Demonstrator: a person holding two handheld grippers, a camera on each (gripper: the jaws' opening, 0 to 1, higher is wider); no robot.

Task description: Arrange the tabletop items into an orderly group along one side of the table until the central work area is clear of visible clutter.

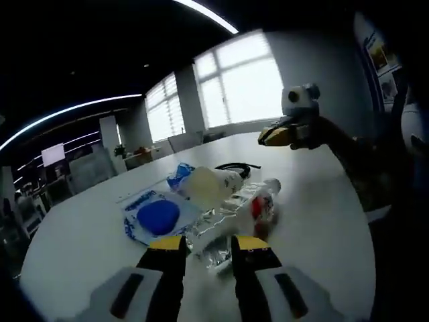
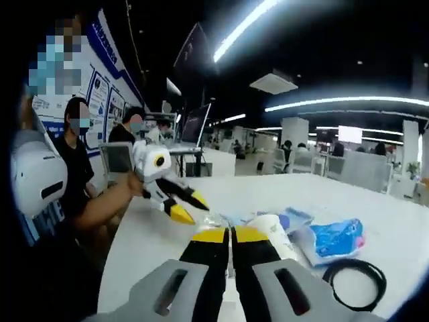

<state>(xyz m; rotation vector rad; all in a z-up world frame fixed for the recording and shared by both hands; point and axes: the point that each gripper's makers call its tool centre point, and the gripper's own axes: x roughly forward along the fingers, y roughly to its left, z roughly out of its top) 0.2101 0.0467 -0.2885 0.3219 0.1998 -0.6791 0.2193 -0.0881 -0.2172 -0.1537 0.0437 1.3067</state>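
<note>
A heap of items lies mid-table: a crinkled clear plastic bottle with a red label, a pale bottle, a blue-and-white packet, a blue wrapper and a black cable loop. My left gripper is open, its yellow tips just short of the clear bottle's near end. My right gripper hovers shut beyond the heap with nothing in it. From the right gripper view its own jaws are pressed together; the left gripper, the pale bottle, the blue wrapper and the cable loop lie ahead.
The white table has bare surface to the right and near its far edge. People sit at the table's side by a wall of posters. Chairs and desks stand beyond the table, under large windows.
</note>
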